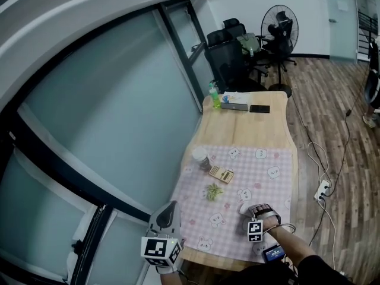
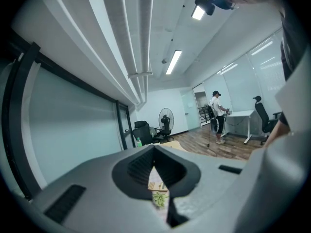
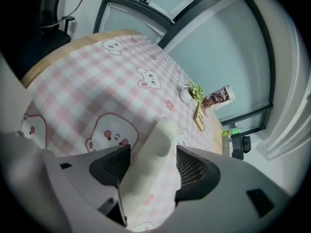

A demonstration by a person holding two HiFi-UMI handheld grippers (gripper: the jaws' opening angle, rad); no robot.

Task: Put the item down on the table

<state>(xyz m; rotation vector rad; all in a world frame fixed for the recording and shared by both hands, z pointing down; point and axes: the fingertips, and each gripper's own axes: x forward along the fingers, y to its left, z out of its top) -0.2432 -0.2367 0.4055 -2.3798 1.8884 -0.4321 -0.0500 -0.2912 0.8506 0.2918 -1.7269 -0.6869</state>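
the right tool [image 3: 153, 152] stands wide, its pads not pressing the cream cylindrical item [image 3: 146, 174] that lies lengthwise between them, with a clear gap at one pad. the item looks to be resting on the checked cloth [image 3: 97, 76] over the tabletop [image 1: 249, 126], so the putting down seems all but done. to finish well, draw the tool up and back along its own line with no sideways sweep, since a round item would likely roll if nudged. the small plant [image 3: 194, 90] and calculator [image 3: 199, 116] sit well ahead of the tool, out of the way. the left tool [image 2: 155, 152] is closed on nothing.
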